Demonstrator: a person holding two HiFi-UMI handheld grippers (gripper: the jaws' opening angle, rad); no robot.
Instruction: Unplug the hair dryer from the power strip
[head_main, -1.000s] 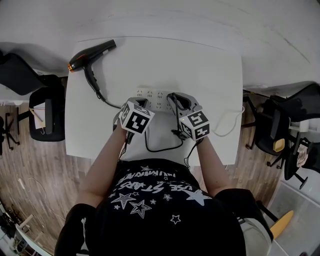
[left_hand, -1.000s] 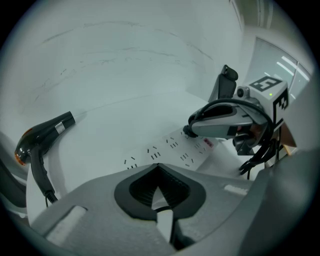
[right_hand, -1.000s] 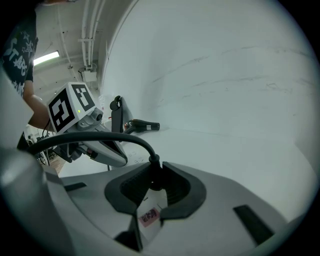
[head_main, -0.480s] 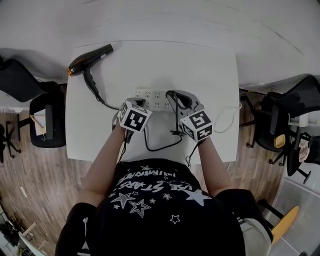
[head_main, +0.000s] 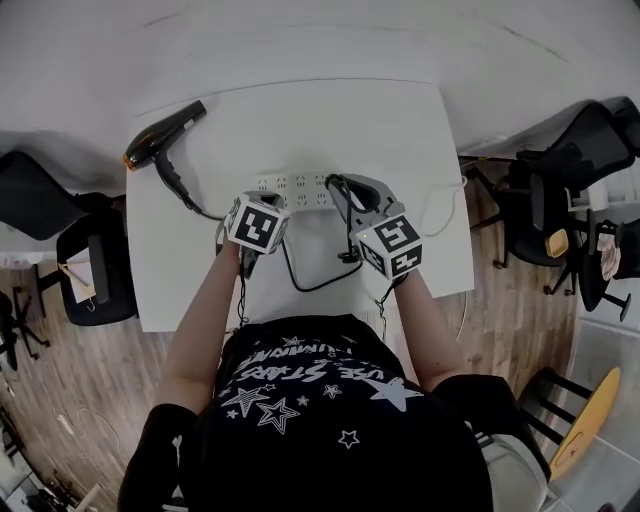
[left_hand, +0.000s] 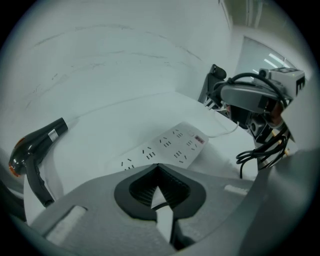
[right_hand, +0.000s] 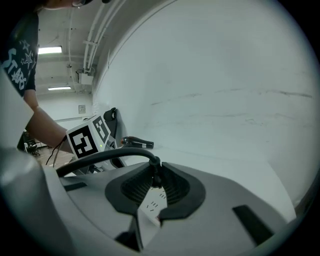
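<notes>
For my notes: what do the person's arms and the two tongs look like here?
The left tongs and right tongs are grey shells with dark ribbed pads. Each carries a white cube printed with black square markers, and a thin dark wire trails from it. The arms are bare below a black T-shirt with white stars and lettering.

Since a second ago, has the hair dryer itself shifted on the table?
No. The hair dryer lies at the same far left corner of the table, just as far from the power strip; only the camera shifted.
</notes>
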